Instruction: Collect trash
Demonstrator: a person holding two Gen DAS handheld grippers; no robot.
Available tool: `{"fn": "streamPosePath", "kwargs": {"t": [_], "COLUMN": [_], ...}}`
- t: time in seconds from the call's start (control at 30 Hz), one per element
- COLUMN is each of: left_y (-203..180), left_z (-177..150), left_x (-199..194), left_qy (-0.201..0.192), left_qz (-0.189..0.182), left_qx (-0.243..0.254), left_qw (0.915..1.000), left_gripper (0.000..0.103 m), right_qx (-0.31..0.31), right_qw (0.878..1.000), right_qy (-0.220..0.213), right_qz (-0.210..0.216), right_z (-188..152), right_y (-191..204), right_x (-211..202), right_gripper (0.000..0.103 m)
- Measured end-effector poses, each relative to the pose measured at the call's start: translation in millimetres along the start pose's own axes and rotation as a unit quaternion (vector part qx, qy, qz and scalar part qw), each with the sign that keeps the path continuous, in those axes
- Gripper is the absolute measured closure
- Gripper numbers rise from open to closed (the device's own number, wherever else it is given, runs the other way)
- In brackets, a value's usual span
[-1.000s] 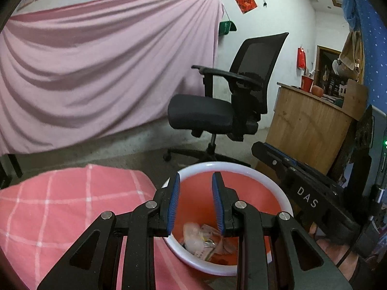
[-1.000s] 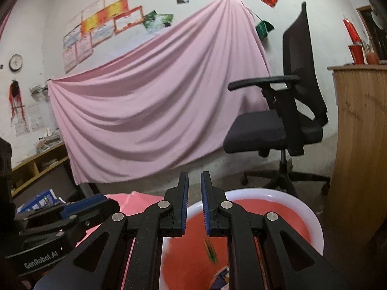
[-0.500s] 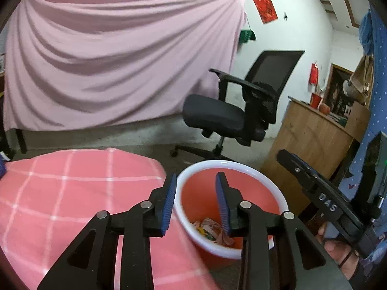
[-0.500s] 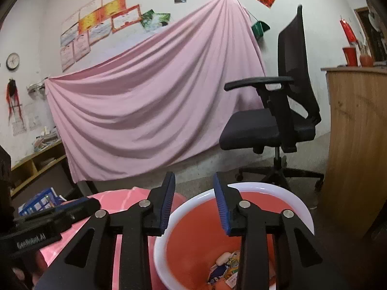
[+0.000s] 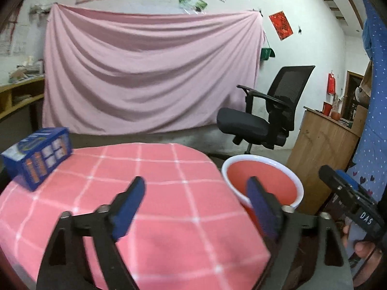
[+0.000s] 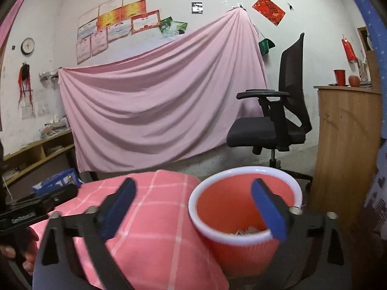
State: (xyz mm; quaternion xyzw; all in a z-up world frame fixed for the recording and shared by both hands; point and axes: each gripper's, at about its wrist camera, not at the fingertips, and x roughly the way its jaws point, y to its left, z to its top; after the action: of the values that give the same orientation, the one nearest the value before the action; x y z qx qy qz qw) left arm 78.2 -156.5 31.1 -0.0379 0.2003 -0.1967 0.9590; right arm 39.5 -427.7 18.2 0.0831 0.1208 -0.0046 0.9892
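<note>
Left gripper (image 5: 193,193), right gripper (image 6: 193,198) near level, jaws opening (nothing between).

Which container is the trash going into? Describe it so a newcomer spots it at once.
Find the round table under the pink checked cloth. Just past its right edge, before the black office chair, stands the bin: red, ribbed, white-rimmed, scraps inside, the only open container nearby.

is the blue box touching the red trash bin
Apart. The left wrist view shows the blue box at the tablecloth's far left, the red bin beyond its right edge.
</note>
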Motion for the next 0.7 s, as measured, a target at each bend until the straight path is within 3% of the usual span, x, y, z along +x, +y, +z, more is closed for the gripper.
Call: {"fn": "streamPosePath", "kwargs": {"t": [0.1,0.37,0.7], "left_y": [4.0,6.7,8.9], "left_z": [-13.9,-36.4,-45.6], "left_x": [-22.3,-44.8,-45.5], "left_qy": [-0.018,-0.038,-0.036], "left_qz": [0.013,0.026,0.036], "left_qx": [0.002,0.008,0.001], "left_qw": [0.9997,0.9989,0.9987], "left_gripper": [0.005,0.005,0.005], "right_qx": [-0.002,-0.024,-0.033], "right_qw": [1.000,0.999,0.998], "right_qy": [-0.005,-0.042,-0.046], "right_qz": [-0.004,-0.018,-0.024], "right_z": [-8.3,-29.1,-35.5], "right_y": [7.2,16.3,17.2], "right_x": [-16.8,-48.8,-47.8], "right_gripper": [0.000,0.000,0.000]}}
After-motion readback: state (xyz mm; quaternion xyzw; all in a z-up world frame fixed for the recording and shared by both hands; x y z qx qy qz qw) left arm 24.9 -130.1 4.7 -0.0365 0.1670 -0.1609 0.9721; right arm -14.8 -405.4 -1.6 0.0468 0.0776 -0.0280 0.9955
